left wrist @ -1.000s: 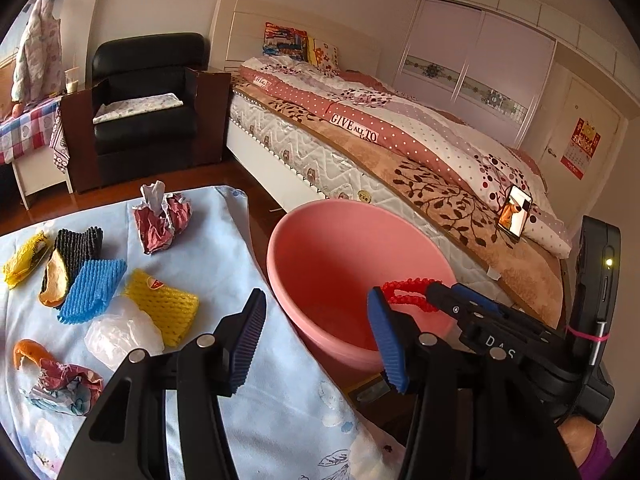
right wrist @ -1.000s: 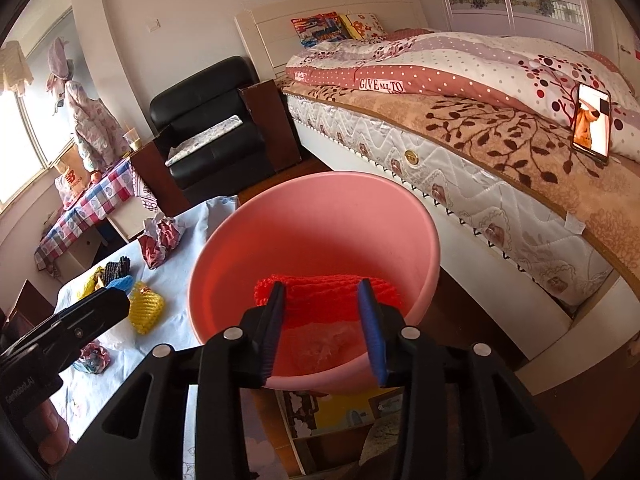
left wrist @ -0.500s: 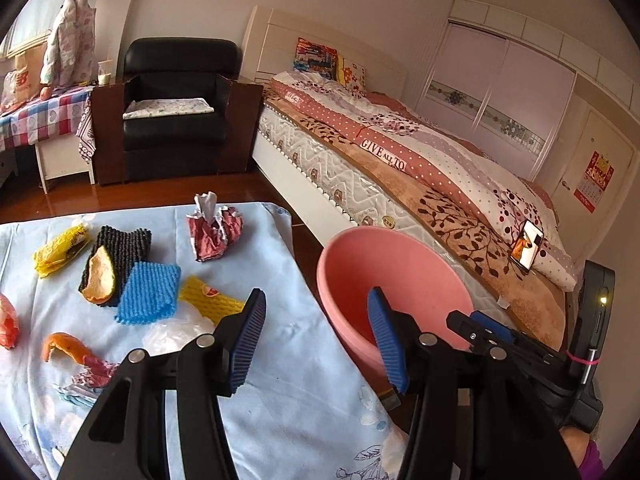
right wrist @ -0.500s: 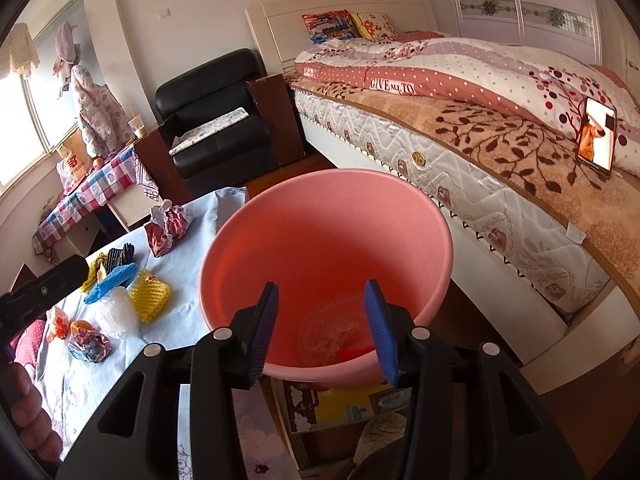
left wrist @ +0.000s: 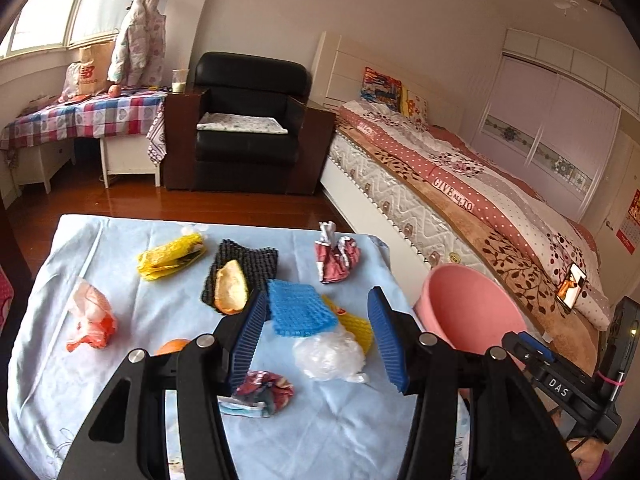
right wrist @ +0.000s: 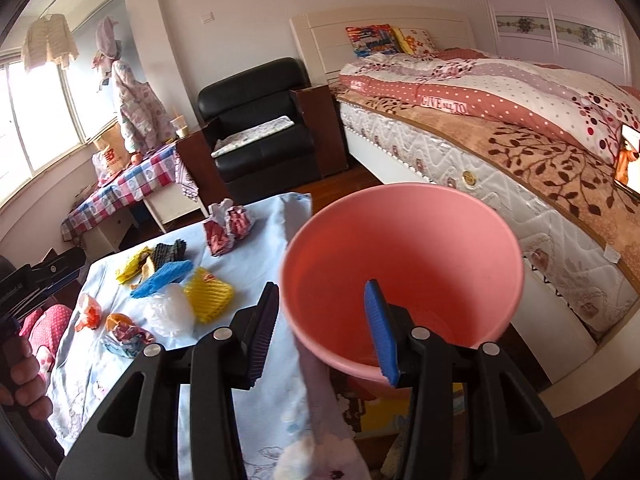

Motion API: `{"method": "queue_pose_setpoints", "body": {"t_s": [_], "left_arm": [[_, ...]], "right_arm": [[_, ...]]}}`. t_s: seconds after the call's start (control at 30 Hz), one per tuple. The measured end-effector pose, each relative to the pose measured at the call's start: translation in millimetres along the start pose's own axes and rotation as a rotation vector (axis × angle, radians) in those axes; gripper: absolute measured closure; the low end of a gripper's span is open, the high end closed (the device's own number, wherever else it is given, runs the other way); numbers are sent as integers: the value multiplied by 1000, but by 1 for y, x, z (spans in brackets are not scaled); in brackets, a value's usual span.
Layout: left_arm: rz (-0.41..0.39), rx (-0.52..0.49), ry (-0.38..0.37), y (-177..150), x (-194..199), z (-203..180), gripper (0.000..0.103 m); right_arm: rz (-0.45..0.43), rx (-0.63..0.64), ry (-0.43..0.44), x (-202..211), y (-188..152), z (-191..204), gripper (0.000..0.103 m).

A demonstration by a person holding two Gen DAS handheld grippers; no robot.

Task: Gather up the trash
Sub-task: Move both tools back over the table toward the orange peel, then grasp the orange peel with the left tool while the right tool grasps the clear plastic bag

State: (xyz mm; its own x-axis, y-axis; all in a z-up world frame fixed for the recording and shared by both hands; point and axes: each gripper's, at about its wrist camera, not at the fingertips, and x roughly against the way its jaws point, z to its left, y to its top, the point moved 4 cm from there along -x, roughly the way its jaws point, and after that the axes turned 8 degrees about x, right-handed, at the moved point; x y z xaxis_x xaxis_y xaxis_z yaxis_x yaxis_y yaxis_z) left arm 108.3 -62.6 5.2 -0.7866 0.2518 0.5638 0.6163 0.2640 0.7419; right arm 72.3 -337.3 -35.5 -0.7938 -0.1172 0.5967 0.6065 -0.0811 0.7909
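**Trash spread on the blue cloth, basin at the table's edge**

Left wrist view: my left gripper [left wrist: 316, 336] hangs above the cloth-covered table [left wrist: 120, 360], fingers wide apart with nothing between them. Framed in the gap lie the blue foam net [left wrist: 300, 310], its long axis running toward lower right, and a crumpled clear plastic bag [left wrist: 330, 354]. A yellow foam net [left wrist: 172, 258] lies slanted farther back, beside a black foam net [left wrist: 250, 266] bearing an orange peel [left wrist: 231, 288]. The pink basin [left wrist: 472, 312] sits off the table's right edge.

Right wrist view: my right gripper [right wrist: 320, 320] points down over the pink basin's [right wrist: 400, 256] near rim, fingers apart and empty. The blue foam net [right wrist: 162, 276] lies on the table at left.
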Motion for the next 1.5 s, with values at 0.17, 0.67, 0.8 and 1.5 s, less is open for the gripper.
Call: {"method": "queue_pose_setpoints", "body": {"t_s": [0.17, 0.67, 0.8, 1.5], "left_arm": [[-23, 51, 75, 3, 15, 46, 51], [80, 130, 147, -37, 20, 102, 51], [92, 130, 160, -43, 16, 108, 51], [211, -40, 265, -41, -53, 121, 65]], "right_arm": [[16, 4, 78, -5, 0, 23, 58], [70, 81, 181, -21, -9, 76, 58], [79, 89, 188, -24, -10, 79, 58], [150, 137, 278, -53, -14, 109, 58]]}}
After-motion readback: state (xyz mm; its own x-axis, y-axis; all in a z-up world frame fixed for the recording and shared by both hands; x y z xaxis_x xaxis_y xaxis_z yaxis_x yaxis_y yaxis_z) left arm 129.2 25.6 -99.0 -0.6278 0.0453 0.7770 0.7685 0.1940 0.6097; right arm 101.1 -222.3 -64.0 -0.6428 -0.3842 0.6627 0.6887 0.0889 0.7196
